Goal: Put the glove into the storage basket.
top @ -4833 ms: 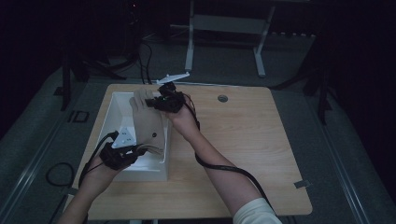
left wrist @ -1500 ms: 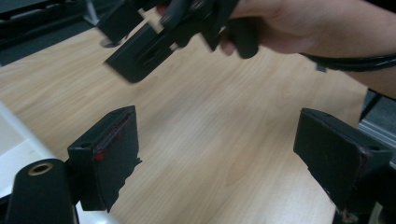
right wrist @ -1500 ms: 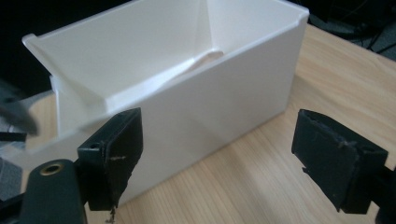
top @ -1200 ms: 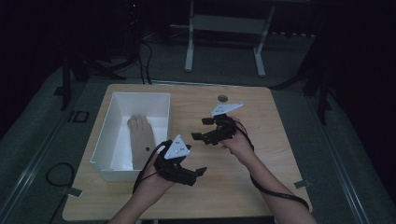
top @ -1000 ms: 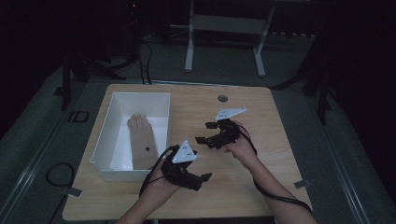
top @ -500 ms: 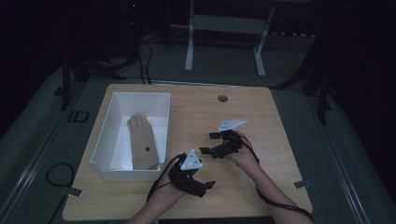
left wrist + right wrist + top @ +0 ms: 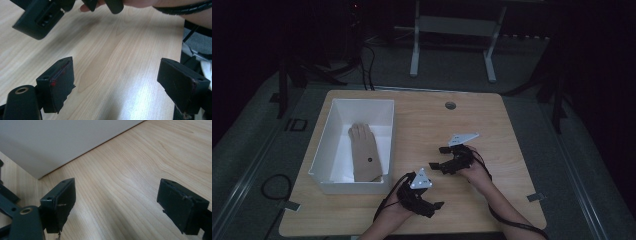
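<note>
Glove [image 7: 364, 156] lies flat in white box [image 7: 328, 142], table's left. Both claws spread, empty, low over bare wood: left gripper [image 7: 436, 206] just right of box's near corner, right gripper [image 7: 438, 157] farther right, well apart from glove.

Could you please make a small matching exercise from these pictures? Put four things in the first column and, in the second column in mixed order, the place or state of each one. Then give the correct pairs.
Things:
1. tan glove
2. white box
3. left gripper
4. round grommet

Places or states:
A. set in the table top near its far edge
B. lying flat inside the box
C. jaws wide apart, nothing between them, over bare wood near the table's near edge
D. standing on the left part of the wooden table

Pairs: 1-B, 2-D, 3-C, 4-A
</note>
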Available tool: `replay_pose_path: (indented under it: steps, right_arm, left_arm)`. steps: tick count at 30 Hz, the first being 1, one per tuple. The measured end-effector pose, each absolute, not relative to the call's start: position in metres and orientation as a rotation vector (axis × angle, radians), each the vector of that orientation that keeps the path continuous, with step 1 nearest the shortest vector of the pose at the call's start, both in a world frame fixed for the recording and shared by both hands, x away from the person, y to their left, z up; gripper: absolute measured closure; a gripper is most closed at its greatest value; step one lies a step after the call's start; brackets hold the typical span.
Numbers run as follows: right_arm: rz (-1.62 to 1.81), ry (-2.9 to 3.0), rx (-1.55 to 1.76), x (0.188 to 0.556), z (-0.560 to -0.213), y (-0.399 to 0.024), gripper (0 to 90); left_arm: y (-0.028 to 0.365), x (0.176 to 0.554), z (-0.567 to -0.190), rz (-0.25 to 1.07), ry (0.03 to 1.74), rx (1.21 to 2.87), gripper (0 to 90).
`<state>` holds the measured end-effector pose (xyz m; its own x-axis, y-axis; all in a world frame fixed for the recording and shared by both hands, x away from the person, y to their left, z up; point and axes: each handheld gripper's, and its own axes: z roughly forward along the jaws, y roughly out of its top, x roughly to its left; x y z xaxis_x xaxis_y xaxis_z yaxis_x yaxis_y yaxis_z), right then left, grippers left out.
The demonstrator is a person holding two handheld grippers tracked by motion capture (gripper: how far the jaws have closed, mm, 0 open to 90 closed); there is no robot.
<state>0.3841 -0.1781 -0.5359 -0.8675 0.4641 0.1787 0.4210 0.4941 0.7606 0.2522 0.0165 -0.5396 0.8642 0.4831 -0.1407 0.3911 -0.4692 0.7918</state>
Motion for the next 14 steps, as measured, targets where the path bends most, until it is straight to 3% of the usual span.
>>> replay_pose_path:
  steps: [14]
  right_arm:
    - [1.351, 2.676, 0.79, 0.3843, -0.545, -0.1798, 15.5]
  left_arm:
    - [0.0171, 0.254, -0.5505, 0.1, 0.628, 2.123, 14.6]
